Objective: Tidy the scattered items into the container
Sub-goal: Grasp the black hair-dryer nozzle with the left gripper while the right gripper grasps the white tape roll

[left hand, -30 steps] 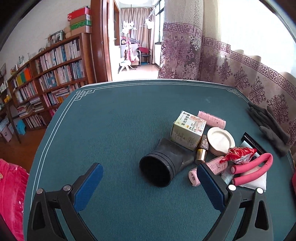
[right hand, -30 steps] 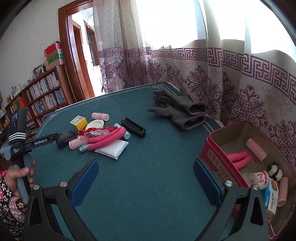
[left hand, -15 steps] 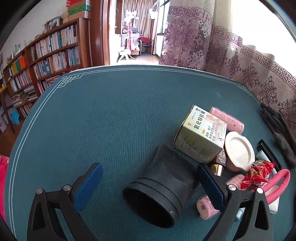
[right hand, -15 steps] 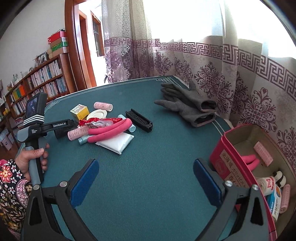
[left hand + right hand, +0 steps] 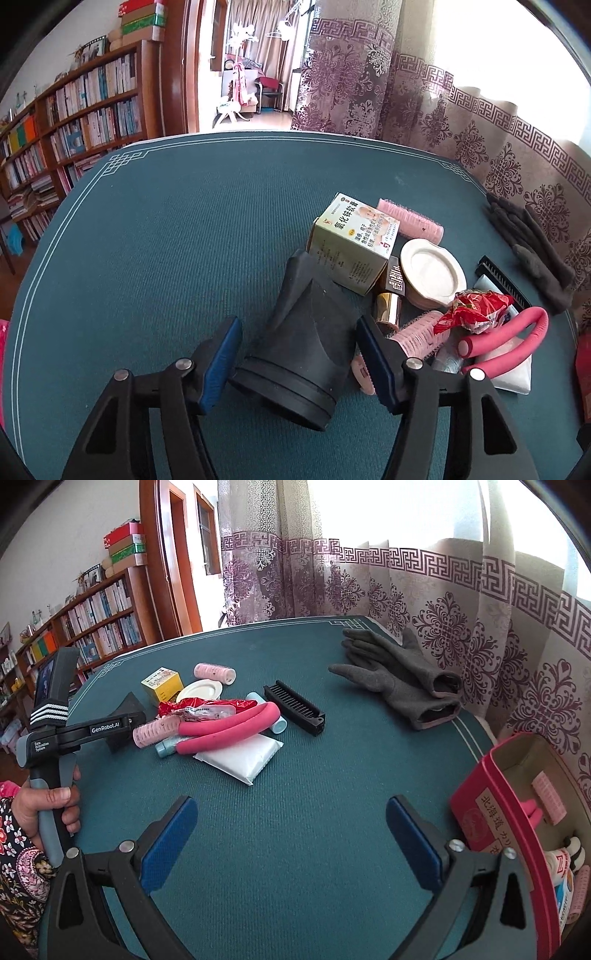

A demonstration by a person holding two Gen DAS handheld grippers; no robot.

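The left gripper (image 5: 297, 354) has just been closing its jaws, and they now bracket the black, funnel-shaped plastic hair-dryer nozzle (image 5: 310, 332) lying on its side on the teal cloth-covered table (image 5: 166, 240). The blue pads (image 5: 221, 363) sit right at the wide round collar; from here I cannot tell whether they press on it yet, so I read the jaws as half-closed around it rather than gripping. To do this well, I would squeeze across the ribbed collar, the stiffest part, and lift straight up first, because the nozzle's narrow end rests against the cream cardboard ointment box (image 5: 352, 245) just beyond the fingers, and a pink mesh hair roller (image 5: 421, 338) lies just outside the right-hand pad; dragging sideways would likely scatter them. A smooth round collar could also roll or slip out of the pads if the grip lands off-centre. The right gripper (image 5: 290, 843) hovers with its jaws wide and nothing between them, over bare cloth. The red open-topped cardboard box (image 5: 491, 812), already holding a few rollers, stands just to the right of that gripper, so the nozzle needs carrying across the table to it.
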